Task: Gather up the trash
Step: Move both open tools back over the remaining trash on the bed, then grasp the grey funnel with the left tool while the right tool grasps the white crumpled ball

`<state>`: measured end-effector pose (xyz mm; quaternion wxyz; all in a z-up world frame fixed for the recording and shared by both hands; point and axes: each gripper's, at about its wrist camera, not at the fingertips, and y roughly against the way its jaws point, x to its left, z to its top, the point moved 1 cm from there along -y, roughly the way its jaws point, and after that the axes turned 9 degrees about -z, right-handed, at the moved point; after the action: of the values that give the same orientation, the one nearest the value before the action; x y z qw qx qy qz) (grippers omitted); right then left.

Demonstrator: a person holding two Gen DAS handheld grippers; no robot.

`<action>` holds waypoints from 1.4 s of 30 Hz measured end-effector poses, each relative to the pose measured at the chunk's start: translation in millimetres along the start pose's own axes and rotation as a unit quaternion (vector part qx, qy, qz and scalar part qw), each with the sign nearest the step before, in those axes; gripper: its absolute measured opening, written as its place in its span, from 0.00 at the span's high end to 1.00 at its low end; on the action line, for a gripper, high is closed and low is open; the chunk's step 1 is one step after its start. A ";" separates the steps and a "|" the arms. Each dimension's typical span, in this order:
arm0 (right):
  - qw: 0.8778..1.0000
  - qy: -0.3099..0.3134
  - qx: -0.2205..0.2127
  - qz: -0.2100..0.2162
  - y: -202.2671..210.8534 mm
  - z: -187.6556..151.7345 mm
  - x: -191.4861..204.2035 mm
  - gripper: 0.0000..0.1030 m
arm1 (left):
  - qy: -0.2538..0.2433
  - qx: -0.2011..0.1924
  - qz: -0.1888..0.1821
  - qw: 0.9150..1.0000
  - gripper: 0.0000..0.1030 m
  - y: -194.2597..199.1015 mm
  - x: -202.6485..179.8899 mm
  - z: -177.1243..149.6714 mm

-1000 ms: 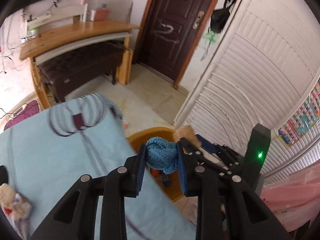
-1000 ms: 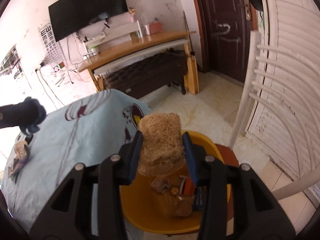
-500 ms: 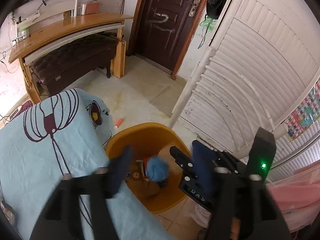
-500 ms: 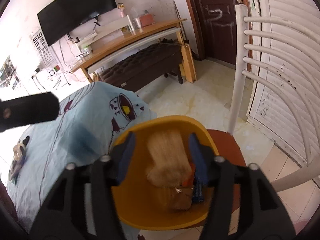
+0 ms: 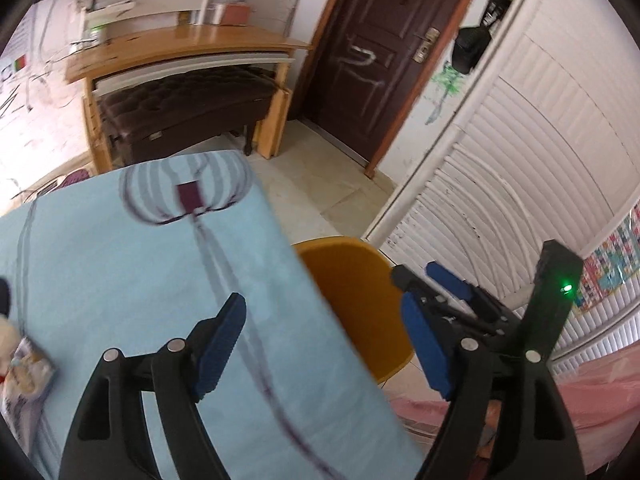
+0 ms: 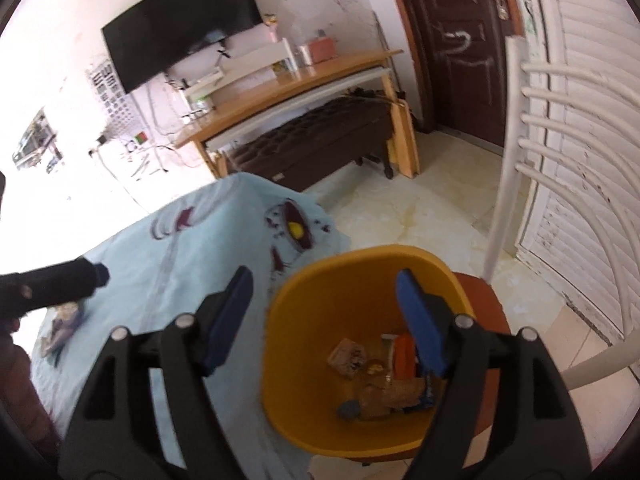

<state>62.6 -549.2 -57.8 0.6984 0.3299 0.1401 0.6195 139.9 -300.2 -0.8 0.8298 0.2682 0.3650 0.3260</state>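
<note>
Table with a light blue cloth [image 5: 120, 264] on top, crumpled wrappers [image 5: 24, 364] lying at its left edge, yellow bin [image 6: 320, 292] beside it on a brown stool [image 6: 486, 300], pale tiled floor [image 6: 400, 208]

— Where is the bin [image 6: 280, 344]?
— Lower middle of the right wrist view, on a round stool [image 6: 486, 300], just right of the cloth-covered worktop [image 6: 200, 240]. Scraps of trash [image 6: 380, 376] lie in its bottom.

— And behind it?
— A desk [image 6: 288, 84] at the upper middle, a bench [image 6: 316, 140] tucked under it, a door [image 6: 460, 40] at the upper right.

— On the worktop?
— Some wrappers [image 5: 24, 368] at the left wrist view's left edge.
</note>
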 end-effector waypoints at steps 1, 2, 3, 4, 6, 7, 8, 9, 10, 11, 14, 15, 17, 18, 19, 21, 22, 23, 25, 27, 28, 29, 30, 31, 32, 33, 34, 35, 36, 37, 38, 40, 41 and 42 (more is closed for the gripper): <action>1.000 0.006 -0.004 0.006 3.5 1.6 7.9 0.24 | 0.001 -0.005 0.005 1.000 0.27 7.5 5.6 -1.7; 1.000 0.013 -0.008 0.012 7.3 2.8 16.2 0.22 | 0.002 -0.014 0.014 1.000 0.27 18.4 12.6 -4.0; 1.000 0.018 -0.011 0.017 10.6 4.1 23.6 0.20 | 0.001 -0.021 0.021 1.000 0.27 26.2 17.3 -5.5; 0.999 0.025 -0.014 0.022 12.9 6.0 31.3 0.20 | 0.001 -0.028 0.029 0.999 0.27 36.4 22.7 -8.0; 0.998 0.044 -0.018 0.033 19.7 8.1 51.4 0.20 | 0.006 -0.046 0.047 0.998 0.27 56.9 36.6 -10.2; 0.998 0.052 -0.020 0.038 22.0 8.4 59.8 0.18 | 0.010 -0.052 0.057 0.997 0.26 66.4 44.4 -10.0; 0.997 0.065 -0.021 0.047 24.5 8.6 73.2 0.17 | 0.020 -0.061 0.068 0.996 0.25 78.2 55.1 -11.5; 0.996 0.075 -0.022 0.053 26.2 8.6 84.7 0.15 | 0.027 -0.067 0.073 0.995 0.24 87.4 62.9 -13.2; 0.994 0.084 -0.022 0.059 27.7 7.7 95.1 0.14 | 0.035 -0.074 0.078 0.994 0.23 96.9 71.9 -15.3; 0.993 0.096 -0.021 0.065 28.1 6.8 107.5 0.14 | 0.046 -0.084 0.089 0.991 0.22 108.5 83.6 -17.6; 0.989 0.121 -0.014 0.083 27.7 4.8 137.5 0.14 | 0.066 -0.102 0.113 0.986 0.21 133.9 110.9 -23.2; 0.987 0.133 -0.011 0.089 27.0 3.8 151.3 0.14 | 0.075 -0.105 0.128 0.983 0.21 143.5 122.4 -25.0; 0.982 0.157 -0.008 0.106 27.3 1.2 179.3 0.14 | 0.086 -0.111 0.144 0.980 0.21 156.0 138.9 -27.3; 0.979 0.169 -0.007 0.114 27.9 0.1 191.9 0.14 | 0.096 -0.113 0.154 0.977 0.21 163.4 150.1 -28.4; 0.977 0.178 -0.006 0.120 28.3 -0.8 203.3 0.14 | 0.105 -0.115 0.162 0.975 0.20 169.3 158.4 -29.9; 0.971 0.197 -0.003 0.134 28.7 -4.2 226.5 0.14 | 0.123 -0.118 0.174 0.970 0.20 181.9 177.3 -33.9; 0.968 0.207 -0.001 0.143 29.0 -6.3 240.1 0.14 | 0.130 -0.120 0.182 0.967 0.20 187.3 185.1 -35.5; 0.964 0.220 0.001 0.151 28.9 -8.6 253.9 0.14 | 0.137 -0.121 0.197 0.963 0.20 192.4 194.0 -36.5; 0.957 0.242 0.006 0.158 28.1 -13.6 276.5 0.14 | 0.147 -0.119 0.210 0.959 0.20 199.4 206.7 -40.4; 0.951 0.264 0.013 0.164 26.5 -20.5 299.9 0.14 | 0.158 -0.118 0.222 0.955 0.20 204.9 219.4 -43.9; 0.947 0.273 0.017 0.166 25.7 -23.9 309.2 0.14 | 0.162 -0.118 0.225 0.953 0.20 207.1 224.8 -47.6; 0.943 0.286 0.021 0.168 24.2 -28.1 320.5 0.14 | 0.168 -0.117 0.230 0.951 0.20 209.7 231.6 -49.7; 0.940 0.294 0.025 0.169 22.7 -30.9 327.9 0.14 | 0.172 -0.117 0.233 0.950 0.20 212.0 237.3 -52.1; 0.938 0.301 0.029 0.171 21.0 -32.6 335.2 0.14 | 0.177 -0.117 0.236 0.948 0.20 212.7 240.8 -54.2; 0.936 0.307 0.032 0.171 19.3 -35.3 340.0 0.14 | 0.183 -0.116 0.238 0.947 0.20 214.8 246.3 -56.4; 0.933 0.315 0.036 0.170 16.5 -37.9 348.2 0.14 | 0.187 -0.116 0.239 0.946 0.20 214.7 248.5 -58.0; 0.931 0.323 0.040 0.168 13.7 -39.8 355.4 0.14 | 0.192 -0.116 0.240 0.944 0.20 215.6 251.6 -59.7; 0.929 0.326 0.042 0.167 12.0 -41.0 359.2 0.14 | 0.196 -0.117 0.242 0.943 0.20 216.0 254.3 -61.2; 0.928 0.332 0.047 0.165 8.2 -42.5 364.7 0.14 | 0.203 -0.119 0.244 0.941 0.20 217.9 258.7 -62.9; 0.926 0.337 0.051 0.162 4.6 -43.6 369.1 0.14 | 0.208 -0.121 0.245 0.939 0.20 219.1 261.0 -64.0; 0.925 0.342 0.056 0.155 -0.6 -45.3 374.6 0.14 | 0.215 -0.124 0.245 0.937 0.20 222.3 265.4 -66.0; 0.923 0.350 0.067 0.146 -9.8 -50.3 379.5 0.14 | 0.225 -0.127 0.245 0.935 0.20 224.8 270.4 -68.2; 0.922 0.352 0.073 0.143 -14.5 -51.7 380.6 0.15 | 0.230 -0.130 0.243 0.933 0.20 227.1 273.5 -69.6; 0.923 0.351 0.078 0.138 -19.6 -52.6 382.4 0.21 | 0.232 -0.131 0.243 0.933 0.21 227.8 275.6 -70.1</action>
<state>119.8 -168.2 -27.9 0.4839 0.1609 0.3774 0.7730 150.2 64.0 -5.2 0.6452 0.1547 0.4252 0.6156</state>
